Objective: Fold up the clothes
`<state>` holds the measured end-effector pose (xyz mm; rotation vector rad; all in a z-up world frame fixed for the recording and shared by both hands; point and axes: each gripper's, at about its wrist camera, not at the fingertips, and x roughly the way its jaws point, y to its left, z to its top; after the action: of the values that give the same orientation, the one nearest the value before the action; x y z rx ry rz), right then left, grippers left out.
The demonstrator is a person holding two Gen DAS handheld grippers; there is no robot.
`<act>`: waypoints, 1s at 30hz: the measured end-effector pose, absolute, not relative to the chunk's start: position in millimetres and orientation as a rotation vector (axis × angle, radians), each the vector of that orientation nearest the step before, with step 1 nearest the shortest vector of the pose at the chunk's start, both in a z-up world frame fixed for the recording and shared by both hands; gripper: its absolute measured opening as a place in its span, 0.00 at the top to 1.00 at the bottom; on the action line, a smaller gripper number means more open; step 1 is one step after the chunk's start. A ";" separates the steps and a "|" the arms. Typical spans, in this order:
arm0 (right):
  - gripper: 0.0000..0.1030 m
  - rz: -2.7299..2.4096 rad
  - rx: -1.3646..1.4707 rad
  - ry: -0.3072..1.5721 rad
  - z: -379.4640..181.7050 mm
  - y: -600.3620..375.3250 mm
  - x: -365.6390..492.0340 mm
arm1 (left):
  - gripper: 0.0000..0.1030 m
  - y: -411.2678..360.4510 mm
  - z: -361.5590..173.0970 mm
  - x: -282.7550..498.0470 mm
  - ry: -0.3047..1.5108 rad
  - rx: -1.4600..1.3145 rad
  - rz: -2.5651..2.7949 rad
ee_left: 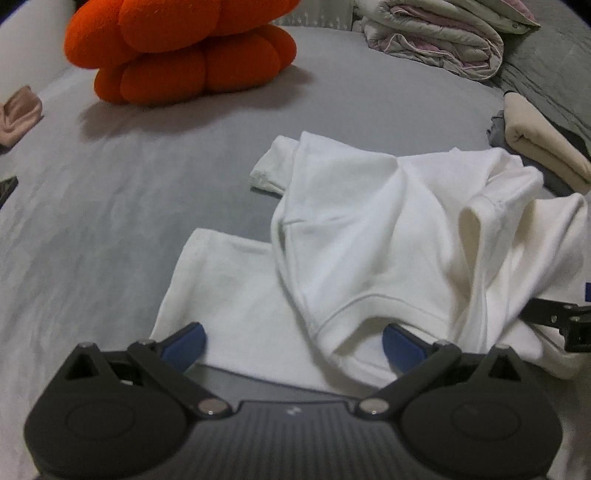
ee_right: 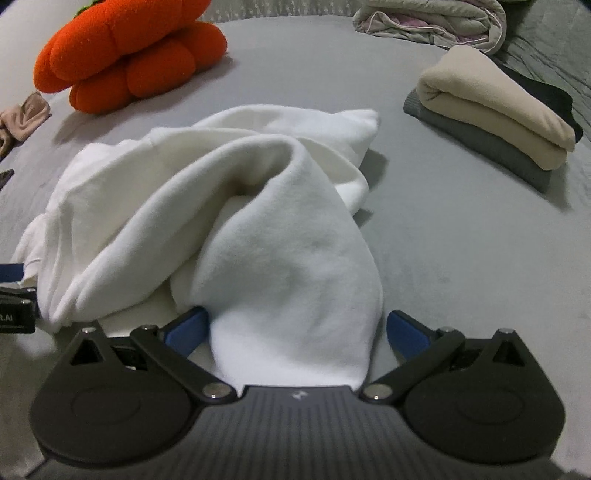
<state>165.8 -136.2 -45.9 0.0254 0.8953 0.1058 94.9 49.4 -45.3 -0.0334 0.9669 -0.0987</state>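
A white sweatshirt (ee_left: 369, 236) lies crumpled on the grey bed sheet (ee_left: 110, 206), one sleeve (ee_left: 273, 166) sticking out at the far left. My left gripper (ee_left: 295, 343) is open over its near hem, blue fingertips (ee_left: 192, 339) wide apart with cloth lying loosely between them. In the right wrist view the same white sweatshirt (ee_right: 207, 199) bunches up into a ridge. My right gripper (ee_right: 297, 328) is open too, and a fold of the cloth drapes between its spread fingers (ee_right: 406, 332) onto its body. Each gripper shows at the other view's edge.
An orange plush cushion (ee_left: 181, 51) sits at the back left. A stack of folded clothes, beige on grey (ee_right: 495, 122), lies at the right. A rolled quilt (ee_left: 436, 33) is at the back right. A small pink-beige cloth (ee_left: 18, 114) rests at the far left.
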 end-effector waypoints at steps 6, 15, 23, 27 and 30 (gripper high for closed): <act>0.09 0.131 0.052 0.825 -27.1 -131.0 152.9 | 0.04 66.5 -40.0 83.2 1.000 -0.173 -0.132; 0.58 0.156 0.105 0.802 -13.2 -134.0 139.3 | 0.18 84.9 -36.2 70.2 1.000 -0.395 -0.150; 0.92 0.301 0.185 0.834 -8.9 -132.7 121.7 | 0.22 78.5 -36.1 65.6 0.986 -0.547 -0.251; 0.91 0.385 0.198 0.866 -9.5 -121.0 112.3 | 0.21 73.0 -36.9 67.6 0.981 -0.603 -0.283; 0.91 0.434 0.191 0.884 -9.0 -113.1 106.5 | 0.21 71.0 -37.0 69.3 0.974 -0.627 -0.283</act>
<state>106.5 -113.1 -9.0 0.1915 0.8837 0.4345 69.3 71.0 -37.0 -0.6273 0.9740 -0.2827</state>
